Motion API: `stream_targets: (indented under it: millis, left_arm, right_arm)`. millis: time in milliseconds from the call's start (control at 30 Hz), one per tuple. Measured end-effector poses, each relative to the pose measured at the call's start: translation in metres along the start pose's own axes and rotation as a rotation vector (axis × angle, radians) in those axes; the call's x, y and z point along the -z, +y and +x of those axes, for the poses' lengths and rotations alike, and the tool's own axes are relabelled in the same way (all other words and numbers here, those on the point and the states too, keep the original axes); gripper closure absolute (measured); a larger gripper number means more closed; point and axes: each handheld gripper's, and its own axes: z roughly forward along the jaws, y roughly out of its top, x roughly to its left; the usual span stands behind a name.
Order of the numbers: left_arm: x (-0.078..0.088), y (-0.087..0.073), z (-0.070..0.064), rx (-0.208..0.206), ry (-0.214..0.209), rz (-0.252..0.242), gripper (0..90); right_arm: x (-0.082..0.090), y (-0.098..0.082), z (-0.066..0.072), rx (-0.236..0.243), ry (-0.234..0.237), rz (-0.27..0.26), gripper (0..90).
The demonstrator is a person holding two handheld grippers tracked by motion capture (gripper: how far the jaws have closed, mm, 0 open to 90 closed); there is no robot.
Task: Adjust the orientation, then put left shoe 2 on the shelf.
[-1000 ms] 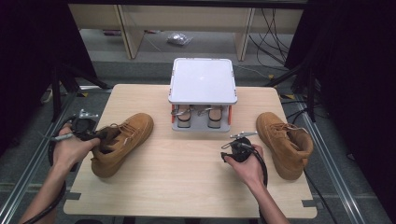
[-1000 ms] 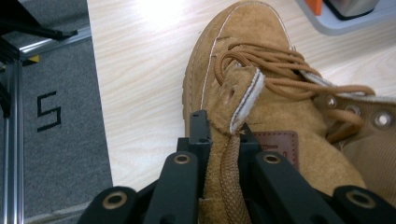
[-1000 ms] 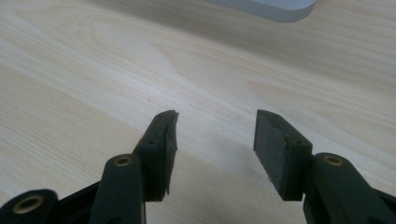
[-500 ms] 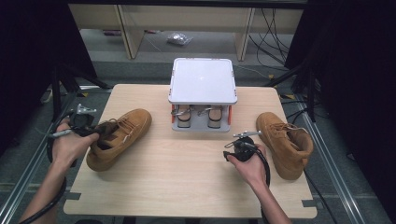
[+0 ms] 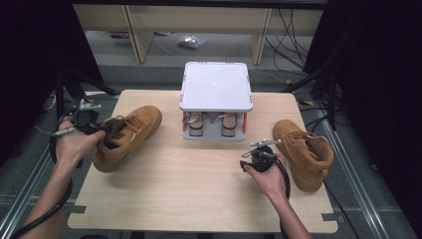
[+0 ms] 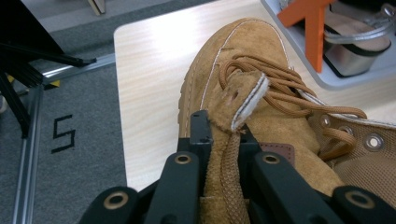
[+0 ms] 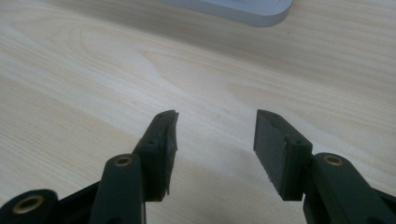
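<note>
Suede tongue (image 6: 243, 100) between left tool's (image 6: 223, 140) jaws.

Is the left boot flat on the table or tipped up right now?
Tipped. The left gripper is shut on the left boot at its collar; the heel end hangs raised while the toe points toward the table.

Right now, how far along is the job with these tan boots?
Nothing looks placed yet. In hand: the left gripper is clamped on the collar and tongue of the left boot, tilting it. Left: the right boot lies untouched beside the open right gripper, and the shoe rack holds only sandals.
</note>
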Motion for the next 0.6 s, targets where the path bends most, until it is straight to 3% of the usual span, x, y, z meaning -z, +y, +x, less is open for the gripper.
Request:
stream_targets:
  millis: [500, 567, 600]
  left_arm:
    - [-0.004, 0.028, -0.006, 0.016, 0.034, -0.058, 83.7]
    - [-0.004, 0.031, -0.006, 0.014, 0.035, -0.064, 83.7]
    - [-0.004, 0.032, -0.007, 0.013, 0.036, -0.071, 83.7]
  right_arm:
    - [0.001, -0.001, 0.0, -0.015, 0.0, 0.005, 49.6]
    - [0.001, -0.002, -0.001, 0.004, -0.019, 0.008, 49.6]
    - [0.002, -0.001, 0.0, -0.008, -0.002, 0.002, 49.6]
